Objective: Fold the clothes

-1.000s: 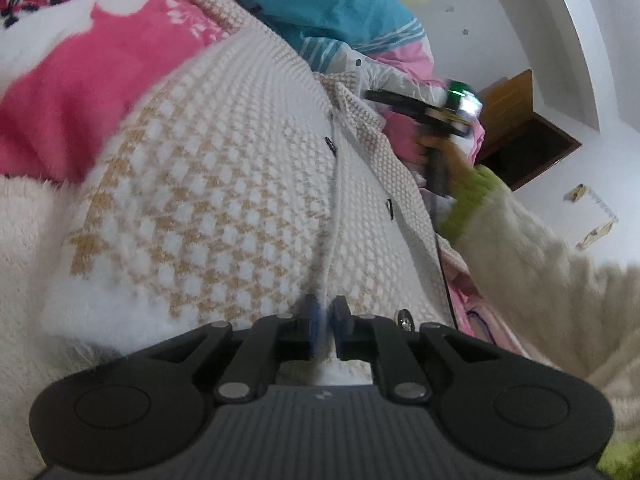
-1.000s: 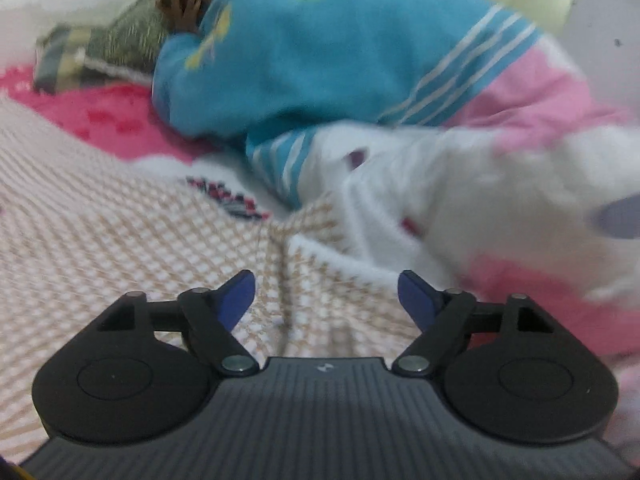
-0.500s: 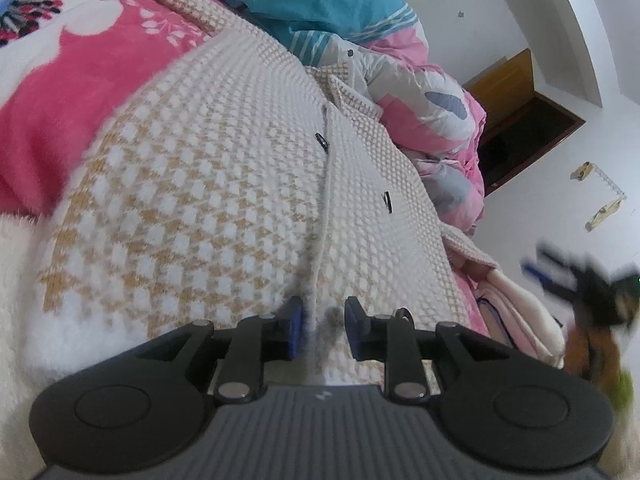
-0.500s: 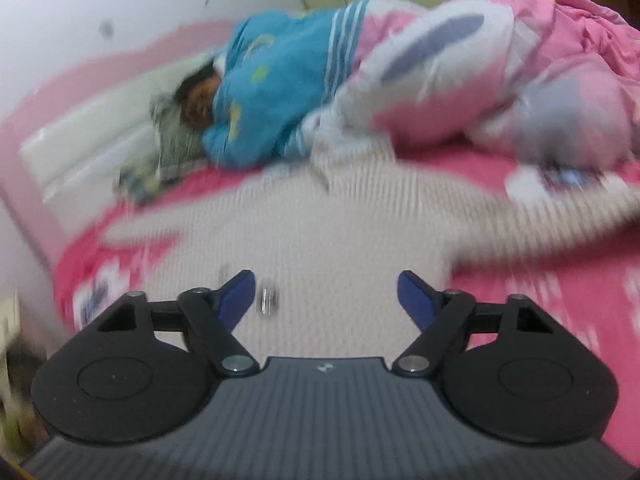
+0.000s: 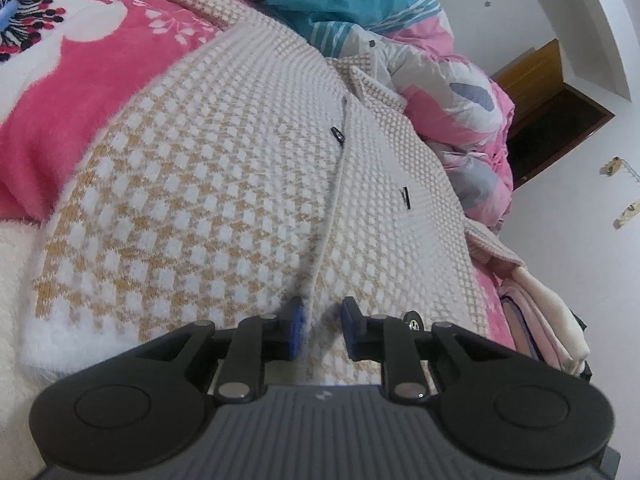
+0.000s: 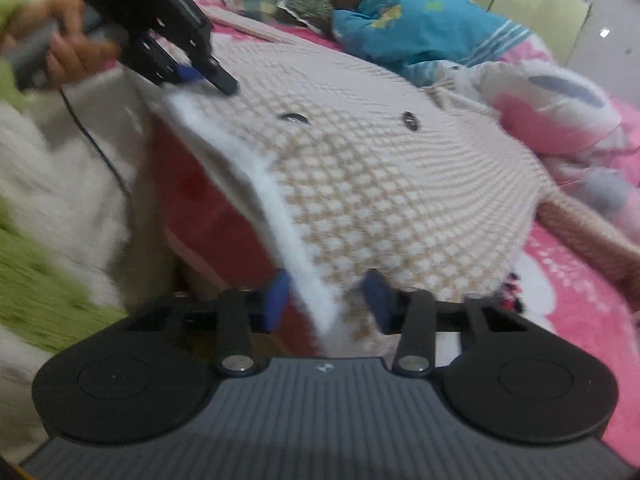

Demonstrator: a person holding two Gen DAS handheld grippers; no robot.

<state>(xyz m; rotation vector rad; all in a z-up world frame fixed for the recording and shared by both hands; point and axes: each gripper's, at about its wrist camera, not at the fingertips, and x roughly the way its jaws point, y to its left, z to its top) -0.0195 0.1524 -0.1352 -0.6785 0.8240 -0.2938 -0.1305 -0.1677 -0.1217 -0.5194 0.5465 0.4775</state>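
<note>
cardigan (image 5: pixel 224 184) on bed (image 5: pixel 60 92), long axis running away ahead | left hand-held gripper (image 5: pixel 320 330) closing over hem at front edge, not clamped | right hand-held gripper (image 6: pixel 326 300) closing, hem corner between jaws, grip probably incomplete (blurred)

Beige-white checked cardigan (image 5: pixel 240 184) (pink blanket (image 5: pixel 60 92))

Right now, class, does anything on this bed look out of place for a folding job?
Yes. A person in a blue top lies asleep at the far end of the bed, beside the checked cardigan, and a crumpled pink quilt crowds its collar. The hem overhangs the bed edge, between the closing right gripper jaws.
</note>
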